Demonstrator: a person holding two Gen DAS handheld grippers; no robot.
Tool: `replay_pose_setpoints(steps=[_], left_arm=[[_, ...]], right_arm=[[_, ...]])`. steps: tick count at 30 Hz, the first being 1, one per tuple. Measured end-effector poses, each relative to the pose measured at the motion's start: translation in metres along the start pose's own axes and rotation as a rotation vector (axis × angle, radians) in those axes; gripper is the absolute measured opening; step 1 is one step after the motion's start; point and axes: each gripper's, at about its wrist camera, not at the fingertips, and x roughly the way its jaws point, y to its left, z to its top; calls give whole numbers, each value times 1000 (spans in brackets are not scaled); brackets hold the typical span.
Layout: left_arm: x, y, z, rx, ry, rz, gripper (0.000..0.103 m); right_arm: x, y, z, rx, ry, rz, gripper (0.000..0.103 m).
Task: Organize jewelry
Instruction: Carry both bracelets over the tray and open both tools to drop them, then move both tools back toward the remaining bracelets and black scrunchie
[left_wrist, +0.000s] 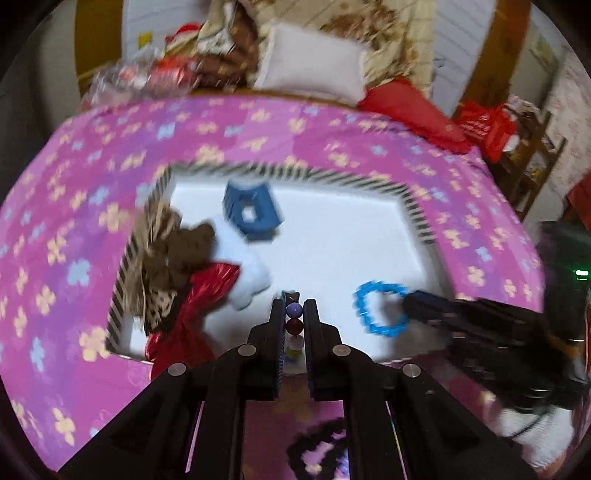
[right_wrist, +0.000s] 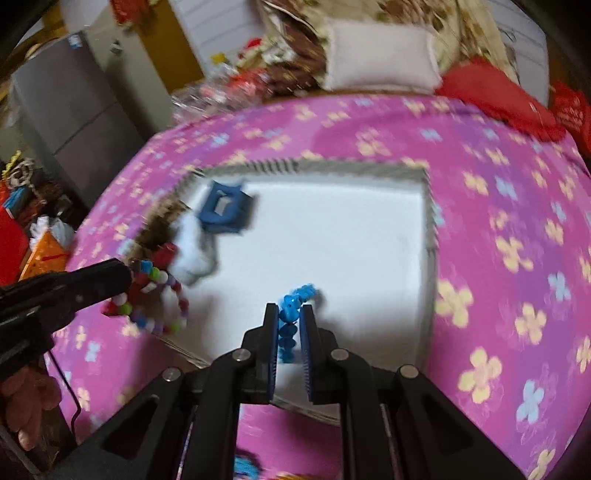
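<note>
A white box with a striped rim (left_wrist: 417, 210) (right_wrist: 430, 221) lies on the pink flowered bedspread. My left gripper (left_wrist: 294, 308) is shut on a multicoloured bead bracelet (left_wrist: 294, 318), held above the box's near edge; from the right wrist view the bracelet (right_wrist: 159, 299) hangs from that gripper (right_wrist: 125, 275). My right gripper (right_wrist: 289, 312) is shut on a bright blue bead bracelet (right_wrist: 291, 306), which hangs as a loop (left_wrist: 380, 308) over the box's near right part in the left wrist view. A small blue jewelry box (left_wrist: 253, 214) (right_wrist: 225, 210) sits open in the box's far left.
A brown and white plush toy (left_wrist: 184, 251) with red foil (left_wrist: 199, 306) fills the box's left side. A white pillow (left_wrist: 314, 62) and a red cushion (left_wrist: 410, 107) lie at the bed's far edge. A black beaded piece (left_wrist: 314, 446) lies on the bedspread below my left gripper.
</note>
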Motion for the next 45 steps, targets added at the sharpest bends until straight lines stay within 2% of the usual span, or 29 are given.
replay_pose_setpoints(steps=[8,14,15,17,18,19,24,26,28,32,37,45], left_arm=[[23,31,-16,-43,63,83,12],[20,37,-22,-58,54,108,12],[18,37,-23,-59,57,102,14],[11,35,-23,-51,55,99,26],[5,34,-26,-50,41,91,33],[2,34,-26,-52,35,85,36],[-25,31,-40,-56,2,84,37],[-35,30,-47,-56,-17,101,37],[-47,29,-57,-57,-43,115,37],[-67,27,-73,-47,-92,153,37],[-91,24,-92,-41,-139,163,37],[-115,14,-114,-15,-191,183,37]], right_arm=[[22,1,-1,-11,43,7,11],[29,14,-3,-10,57,12,12],[25,13,-4,-4,54,10,15],[14,10,-7,17,38,0,31],[7,9,-8,25,25,7,35],[-1,9,-9,28,8,19,39],[-49,19,-27,8,-101,28,49],[-66,24,-34,4,-147,36,59],[-82,30,-41,0,-190,44,65],[-109,39,-55,20,-250,69,68],[-133,48,-73,31,-285,89,69],[-153,74,-105,-58,-293,45,69]])
